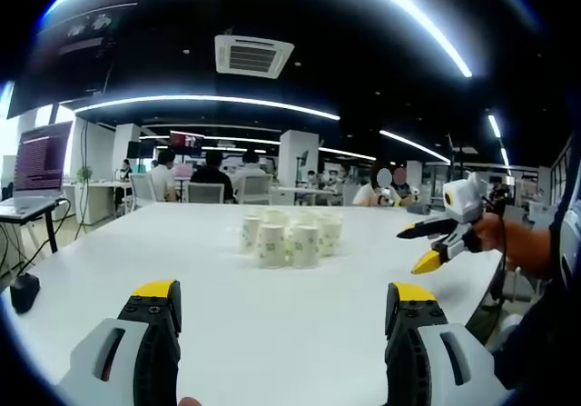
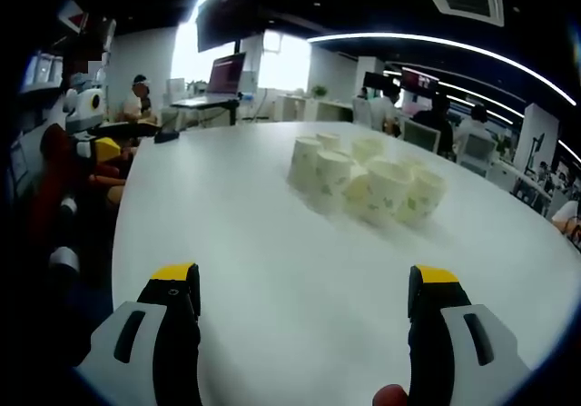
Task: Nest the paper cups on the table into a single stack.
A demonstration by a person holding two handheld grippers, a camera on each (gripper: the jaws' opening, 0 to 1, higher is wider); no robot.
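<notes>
Item 1: paper cups [image 1: 290, 234], a tight cluster of white cups with a pale green print, standing upright on the white desk [image 1: 227, 306]. In the left gripper view the cluster sits mid-desk, well ahead of the jaws; in the right gripper view it lies ahead and to the right [image 2: 368, 183]. The exact count is hard to read, as the rear cups are hidden behind the front ones; roughly eight.

Item 2: left claw [image 1: 286, 311], grey body, black jaws with yellow tips, spread wide over bare desk, gripping nothing, well short of the cups.

Item 3: right claw [image 2: 304, 288], same make, jaws likewise spread wide and empty above the desk. In the left gripper view it appears at the right [image 1: 434, 244], held in a hand [image 1: 495, 233], jaws parted, off to the side of the cups.

Item 4: laptop [image 1: 38, 165], open, on a side desk at far left.

Item 5: seated people [image 1: 211, 174] beyond the desk.
</notes>
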